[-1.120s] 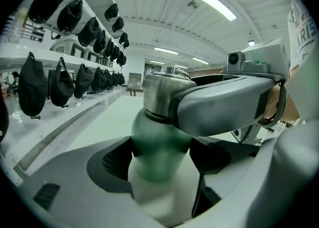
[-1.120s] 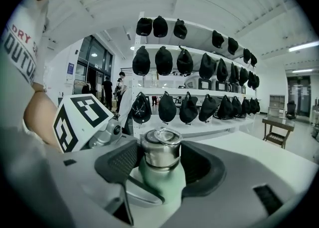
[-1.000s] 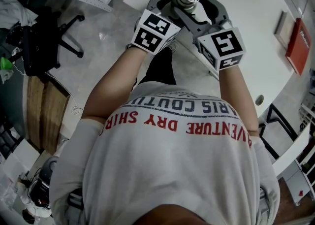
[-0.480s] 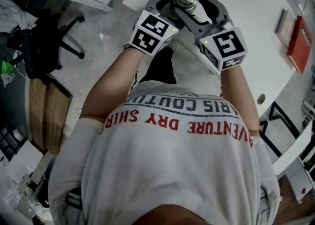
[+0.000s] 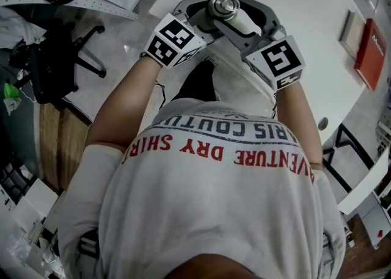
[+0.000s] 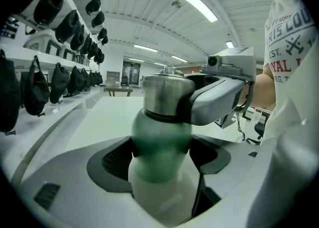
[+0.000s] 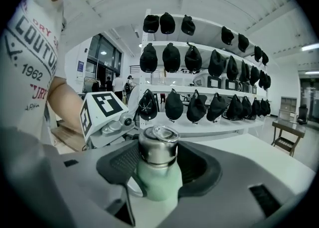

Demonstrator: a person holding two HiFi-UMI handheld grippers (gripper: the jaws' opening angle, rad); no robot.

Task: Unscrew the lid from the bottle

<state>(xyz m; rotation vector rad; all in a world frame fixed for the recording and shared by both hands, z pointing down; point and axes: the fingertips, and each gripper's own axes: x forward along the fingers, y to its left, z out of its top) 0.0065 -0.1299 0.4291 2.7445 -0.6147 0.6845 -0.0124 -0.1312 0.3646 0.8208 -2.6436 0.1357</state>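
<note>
We hold the bottle [image 6: 160, 137] aloft, the left gripper [image 6: 164, 162] clamped on its smooth green body, the jaws of the right gripper [image 7: 158, 159] just closed further onto the steel lid [image 7: 158, 147]; both parts seem rigid and slippery, so we grip squarely.

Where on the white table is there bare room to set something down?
The white table is bare across its wide middle, between the pale green bottle with its steel lid at the near edge and the red rectangular object by the right rim. It is crowded only around the bottle and next to that red object.
</note>
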